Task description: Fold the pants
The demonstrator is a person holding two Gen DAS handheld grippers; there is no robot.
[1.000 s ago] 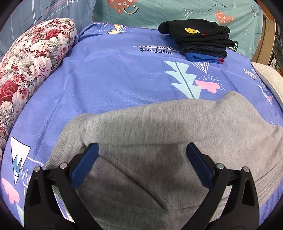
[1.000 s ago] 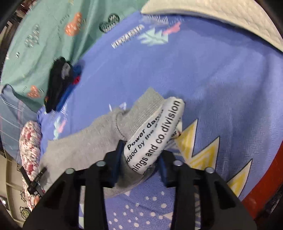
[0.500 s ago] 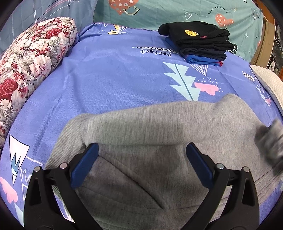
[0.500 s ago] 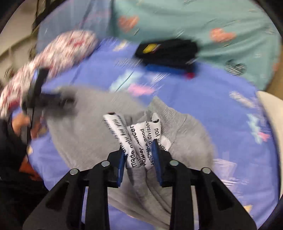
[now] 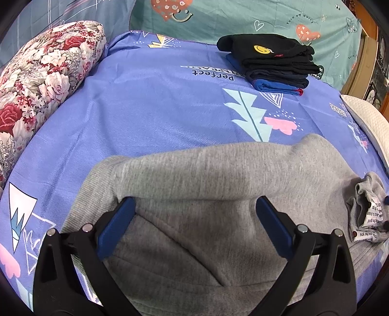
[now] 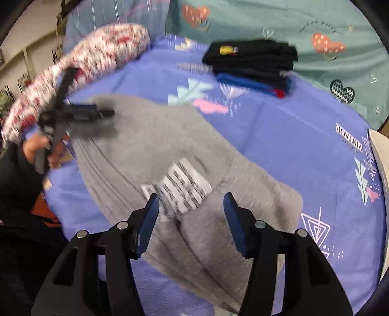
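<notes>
Grey sweatpants lie on the blue printed bedsheet. My left gripper is open, its jaws wide apart just above the waist end of the pants. In the right wrist view my right gripper is open and empty above the folded-over leg end of the pants, with the white printed cuff band lying just beyond the fingertips. That cuff band also shows at the right edge of the left wrist view. The left gripper also shows in the right wrist view, blurred.
A stack of folded dark clothes sits at the far side of the bed. A floral pillow lies along the left. A white quilted cushion is at the right edge. A teal sheet hangs behind.
My right gripper carried the printed cuff end over onto the pants, then opened and let it go. The left gripper has stayed open in place.
</notes>
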